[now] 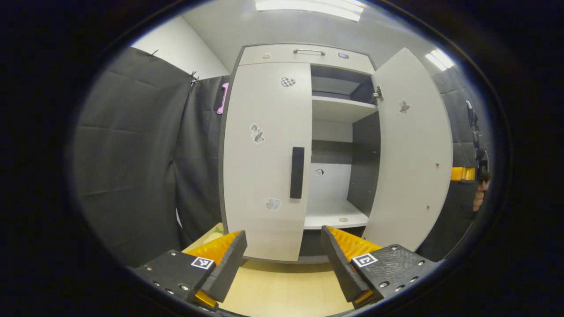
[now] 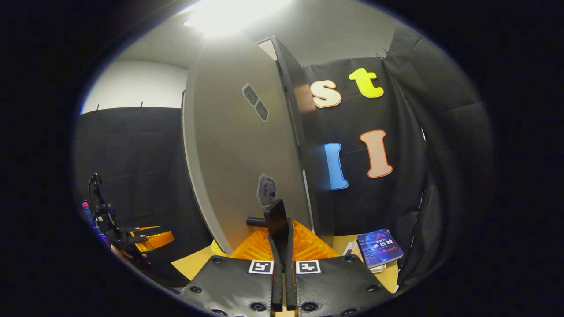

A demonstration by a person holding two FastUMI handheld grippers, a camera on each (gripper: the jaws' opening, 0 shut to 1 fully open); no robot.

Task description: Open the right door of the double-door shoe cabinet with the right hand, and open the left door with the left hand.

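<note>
Right door [image 1: 412,149] swung wide on the shoe cabinet [image 1: 304,55], shelves bare, and the right gripper [image 2: 282,246] is pinching its black handle [image 2: 275,215]. Left gripper [image 1: 282,255] spread wide, short of the shut left door [image 1: 264,158], open floor between (book [image 2: 379,247] cover print too blurred to read).

The cabinet [image 1: 304,57] stands on the desk [image 1: 282,286]. Its left door [image 1: 264,158] is closed; the right door [image 1: 414,149] swings outward. A book [image 2: 379,248] lies right of it.
</note>
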